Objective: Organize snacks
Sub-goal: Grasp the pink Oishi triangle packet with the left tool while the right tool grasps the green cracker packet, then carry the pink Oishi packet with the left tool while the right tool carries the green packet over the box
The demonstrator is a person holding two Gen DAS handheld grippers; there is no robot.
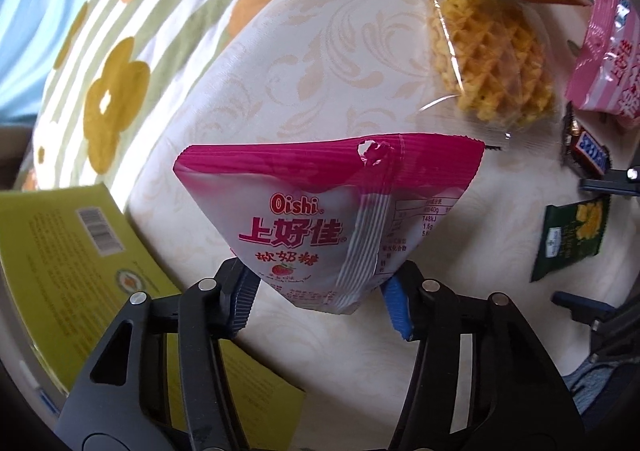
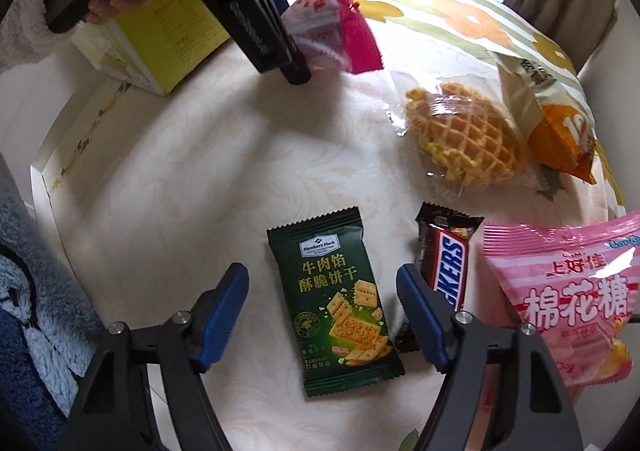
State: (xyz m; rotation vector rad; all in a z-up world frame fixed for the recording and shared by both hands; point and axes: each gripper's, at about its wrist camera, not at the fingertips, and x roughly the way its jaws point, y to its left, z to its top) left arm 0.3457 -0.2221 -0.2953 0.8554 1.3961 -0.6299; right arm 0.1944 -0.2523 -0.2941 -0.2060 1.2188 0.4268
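Magenta Oishi candy bag (image 1: 320,227): pinched in left tongs (image 1: 320,291), lifted above the surface (image 2: 200,171) near its far edge. Green cracker packet (image 2: 340,303): flat between spread, empty right tongs (image 2: 320,315), long axis along the fingers.

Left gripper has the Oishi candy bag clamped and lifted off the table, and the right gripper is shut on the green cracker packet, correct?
Not quite. The right gripper is open, its jaws standing apart on either side of the green cracker packet, which lies flat on the table in the right wrist view. The left gripper does have the Oishi candy bag clamped and lifted.
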